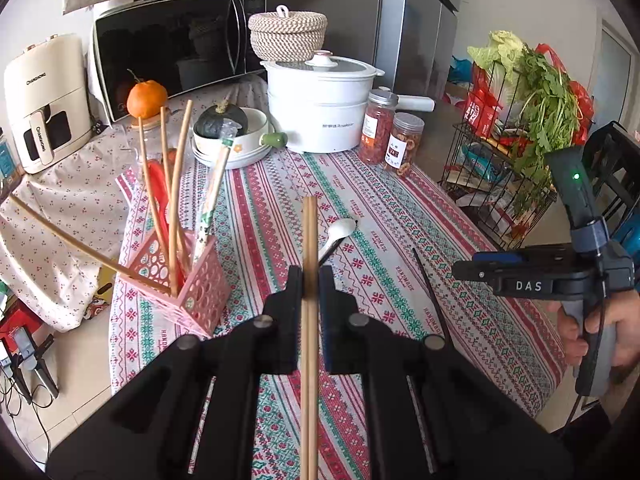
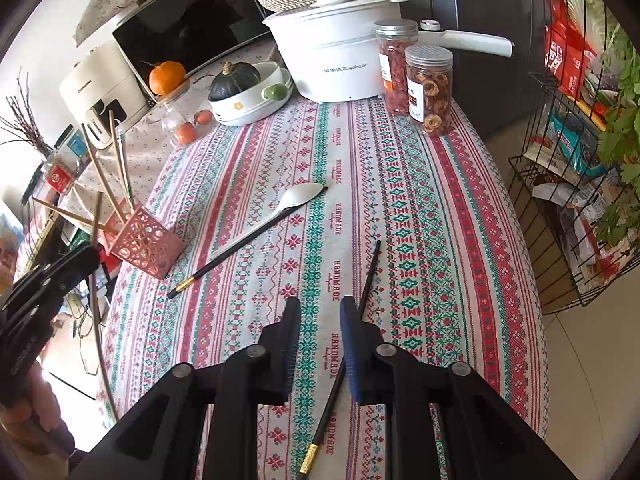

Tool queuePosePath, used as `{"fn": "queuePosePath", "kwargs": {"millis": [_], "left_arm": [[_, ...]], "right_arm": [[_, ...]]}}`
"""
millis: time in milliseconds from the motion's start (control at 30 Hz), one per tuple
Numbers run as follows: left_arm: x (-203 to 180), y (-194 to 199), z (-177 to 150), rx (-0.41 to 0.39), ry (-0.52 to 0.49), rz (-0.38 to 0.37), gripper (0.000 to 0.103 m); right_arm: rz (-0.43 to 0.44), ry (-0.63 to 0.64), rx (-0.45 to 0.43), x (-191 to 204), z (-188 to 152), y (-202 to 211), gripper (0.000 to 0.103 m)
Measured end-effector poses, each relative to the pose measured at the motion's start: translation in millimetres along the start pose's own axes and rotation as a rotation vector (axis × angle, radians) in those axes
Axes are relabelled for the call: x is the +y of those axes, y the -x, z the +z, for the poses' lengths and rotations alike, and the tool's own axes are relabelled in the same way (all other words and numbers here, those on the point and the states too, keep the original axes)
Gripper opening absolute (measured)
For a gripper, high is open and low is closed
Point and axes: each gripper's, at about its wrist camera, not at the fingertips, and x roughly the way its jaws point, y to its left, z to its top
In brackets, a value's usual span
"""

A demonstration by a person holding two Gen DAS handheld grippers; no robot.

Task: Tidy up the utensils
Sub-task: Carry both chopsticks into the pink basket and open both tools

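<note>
Our left gripper point(image 1: 310, 280) clamps a wooden chopstick point(image 1: 309, 240); our right gripper point(image 2: 320, 320) gapes (black chopstick point(image 2: 368, 272) beside its right finger).

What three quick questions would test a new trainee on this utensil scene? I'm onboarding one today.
1. True or false: the left gripper holds a wooden chopstick.
2. Which still lies on the tablecloth? A) white spoon B) fork C) knife
3. What colour is the utensil basket?

Key: 1 true; 2 A; 3 pink. The black chopstick by the open right gripper also lies loose.
</note>
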Motion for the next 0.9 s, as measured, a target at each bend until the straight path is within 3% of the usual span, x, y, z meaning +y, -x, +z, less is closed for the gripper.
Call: {"fn": "queuePosePath", "kwargs": {"millis": [33,133,400,500,700,900], "left_arm": [[2,2,-1,-0.006,0.009,0.001,0.009],[9,9,-2,-0.032,0.023,0.009,0.009],[30,20,-12,-0.034,0.048,0.006,0.009],[39,25,-14,-0.046,0.059,0.017,0.009],[60,50,-13,-0.141,0.114,0.050,0.009],[74,85,-5,-0.338,0.153,0.123,0.009]], "right_arm": [[-0.015,-0.012,0.013,-2,1,-8,0.055],[-0.061,-0.010,0.058,-6,5,-34,0.055],[-0.224,0.039,0.198,-4,13,-99,0.027],[-0.231,0.090,0.192,5,13,-101,0.008],[-0.202,0.120,0.143,15,6,-94,0.005],[-0.089,0.154,-0.037,44,2,-32,0.005]]}}
